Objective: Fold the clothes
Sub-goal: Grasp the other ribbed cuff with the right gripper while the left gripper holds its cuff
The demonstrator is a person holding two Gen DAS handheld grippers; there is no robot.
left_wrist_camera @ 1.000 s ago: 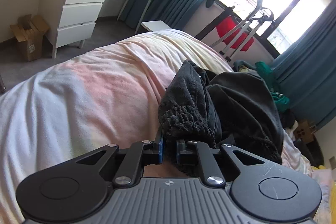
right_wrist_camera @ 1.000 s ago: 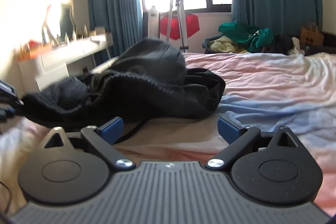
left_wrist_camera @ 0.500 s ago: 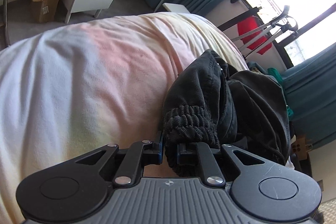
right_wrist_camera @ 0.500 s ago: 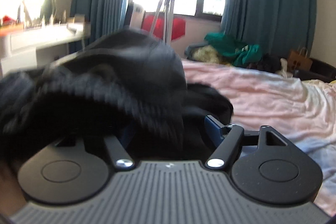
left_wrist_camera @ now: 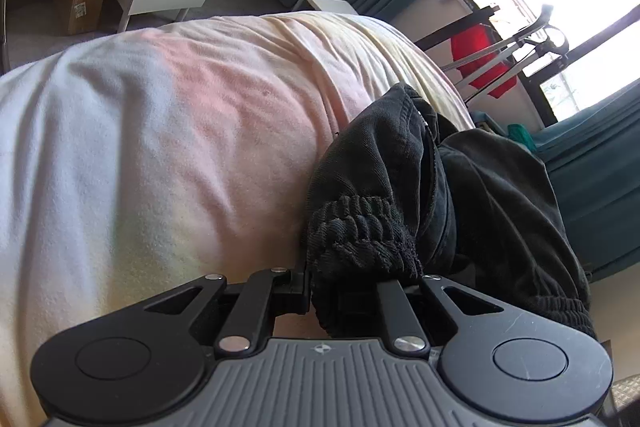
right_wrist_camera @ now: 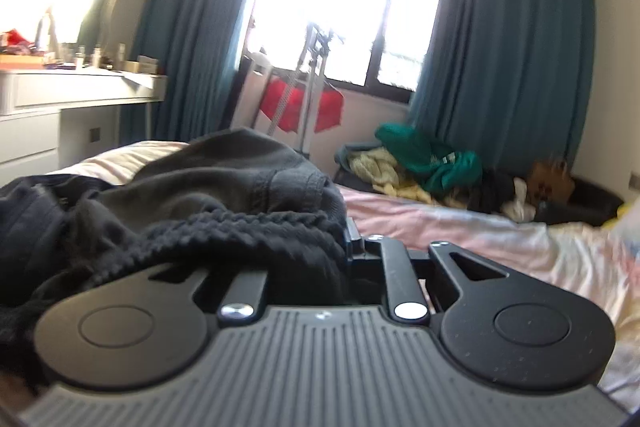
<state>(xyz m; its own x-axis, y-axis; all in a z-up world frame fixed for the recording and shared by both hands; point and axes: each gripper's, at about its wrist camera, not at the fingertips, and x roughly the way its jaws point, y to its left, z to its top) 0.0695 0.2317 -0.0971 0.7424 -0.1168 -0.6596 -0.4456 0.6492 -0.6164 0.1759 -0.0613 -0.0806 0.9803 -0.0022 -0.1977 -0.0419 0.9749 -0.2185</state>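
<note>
Since a second ago my right claw [right_wrist_camera: 344, 259] has closed onto the black trousers [left_wrist_camera: 460, 195], which lie bunched on the bed [left_wrist_camera: 180, 131]; my left claw [left_wrist_camera: 324, 279] keeps pinching their ribbed waistband [left_wrist_camera: 360, 231].

Bare bedsheet [left_wrist_camera: 168, 155] open leftward, bunched black garment [left_wrist_camera: 472, 195] blocking right, clothes pile [right_wrist_camera: 424, 163] beyond

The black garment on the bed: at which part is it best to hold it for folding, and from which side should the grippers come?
Grip the black garment by its ribbed elastic band, coming low along the bed sheet toward the edge. The band is thick and bunched, so it fills the jaws well. The left gripper already pinches it there; the right gripper appears closed on the same ribbed edge.
</note>
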